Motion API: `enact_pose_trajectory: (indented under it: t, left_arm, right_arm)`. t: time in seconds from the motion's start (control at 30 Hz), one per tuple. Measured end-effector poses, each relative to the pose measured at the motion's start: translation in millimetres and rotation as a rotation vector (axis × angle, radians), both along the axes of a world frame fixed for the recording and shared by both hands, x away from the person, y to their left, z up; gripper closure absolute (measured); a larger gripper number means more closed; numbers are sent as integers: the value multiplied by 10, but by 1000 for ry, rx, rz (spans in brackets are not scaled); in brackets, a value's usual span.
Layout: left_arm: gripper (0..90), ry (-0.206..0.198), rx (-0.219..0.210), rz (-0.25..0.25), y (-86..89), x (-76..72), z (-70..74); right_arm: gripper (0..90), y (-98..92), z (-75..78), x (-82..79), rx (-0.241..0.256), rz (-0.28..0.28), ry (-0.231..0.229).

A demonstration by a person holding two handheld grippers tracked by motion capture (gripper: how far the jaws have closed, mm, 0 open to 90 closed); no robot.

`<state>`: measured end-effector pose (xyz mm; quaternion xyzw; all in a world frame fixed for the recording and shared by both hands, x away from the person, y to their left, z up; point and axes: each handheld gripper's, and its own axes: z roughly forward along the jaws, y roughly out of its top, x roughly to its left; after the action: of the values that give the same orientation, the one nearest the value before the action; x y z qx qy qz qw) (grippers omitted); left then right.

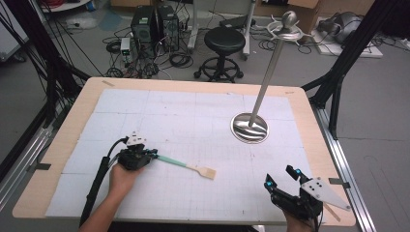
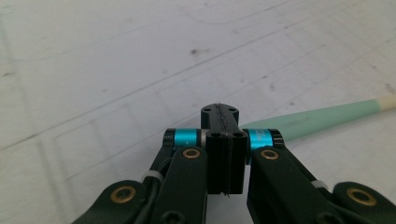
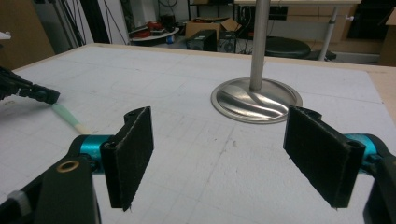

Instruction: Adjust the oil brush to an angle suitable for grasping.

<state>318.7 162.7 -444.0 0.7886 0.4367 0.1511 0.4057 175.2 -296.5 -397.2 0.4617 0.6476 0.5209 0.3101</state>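
From above, lay flat on the white mat point(image 1: 193, 121): a mint-handled brush point(image 1: 186, 165), its handle end touching the left gripper point(image 1: 151, 155), with the right gripper point(image 1: 280, 176) well apart near the front edge. Along the left gripper's jaws, pressed shut with nothing between them, the brush handle point(image 2: 322, 119) just beside. Along the right gripper point(image 3: 219, 158), gaped wide and held nothing, facing the metal stand point(image 3: 256, 95).

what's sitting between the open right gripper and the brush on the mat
Nothing: bare gridded mat separates the right gripper from the brush, seen in the high view.
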Motion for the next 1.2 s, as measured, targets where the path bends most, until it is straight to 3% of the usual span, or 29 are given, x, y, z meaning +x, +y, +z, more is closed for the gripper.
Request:
enact_pose_trajectory:
  t: [0.37, 0.7, 0.87, 1.03, 1.07, 1.1, 1.17, 1.2]
  left_arm:
    - [895, 11, -22, -55, -307, -34, -22]
    - [895, 19, -36, -132, -652, -116, -32]
    - [895, 1, -45, -182, -846, -182, -23]
    - [853, -69, -100, -174, -706, -202, 120]
    - [774, -89, -116, -171, -643, -220, 164]
    - [774, -103, -127, -167, -585, -238, 201]
    - [612, -126, -165, -153, -471, -274, 260]
    - [612, -148, -192, -140, -398, -299, 291]
  right_arm:
    - [235, -2, -3, 3, 1, 2, -1]
    - [235, -8, -6, 5, 0, 1, 2]
    - [235, -7, -6, 4, -2, 3, 1]
    - [234, -25, -9, -3, 7, 3, 1]
    - [235, -26, -10, -5, 11, 3, 0]
    - [234, -26, -11, -3, 11, 5, 1]
    - [234, -17, -12, 3, 12, 11, 0]
    - [234, -17, -12, 3, 12, 11, 0]
